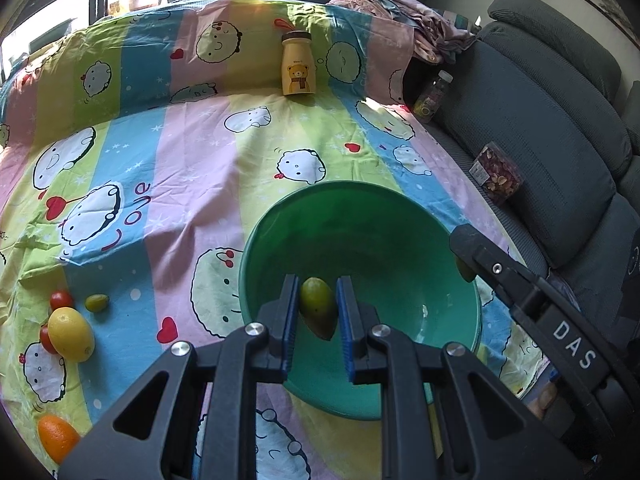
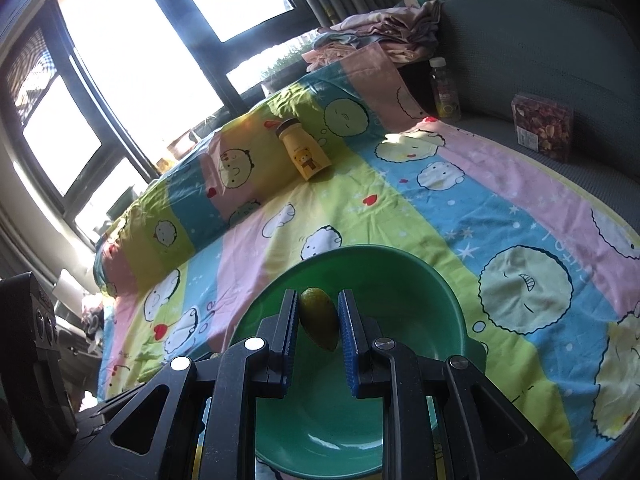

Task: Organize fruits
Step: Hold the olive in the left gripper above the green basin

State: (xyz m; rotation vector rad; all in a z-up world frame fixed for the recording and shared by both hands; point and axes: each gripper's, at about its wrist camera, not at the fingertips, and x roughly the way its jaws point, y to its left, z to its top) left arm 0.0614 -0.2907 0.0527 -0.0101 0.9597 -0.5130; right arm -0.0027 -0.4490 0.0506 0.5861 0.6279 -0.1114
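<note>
A green bowl (image 1: 400, 236) sits on a cartoon-print sheet; it also shows in the right wrist view (image 2: 400, 268). My left gripper (image 1: 317, 308) is shut on a small green fruit (image 1: 318, 312) above the bowl's near side. My right gripper (image 2: 319, 318) is shut on another small green fruit (image 2: 320, 318) above the bowl; this gripper shows in the left wrist view (image 1: 466, 258) at the bowl's right rim. On the sheet at the left lie a lemon (image 1: 71, 334), two cherry tomatoes (image 1: 61, 300), a small green fruit (image 1: 97, 303) and an orange (image 1: 58, 438).
A yellow bear-print bottle (image 1: 298, 65) stands at the back of the sheet. A grey sofa (image 1: 560, 128) at the right holds a clear drink bottle (image 1: 431, 98) and a box of dried flowers (image 1: 496, 172). Folded bedding (image 1: 404, 8) and windows are behind.
</note>
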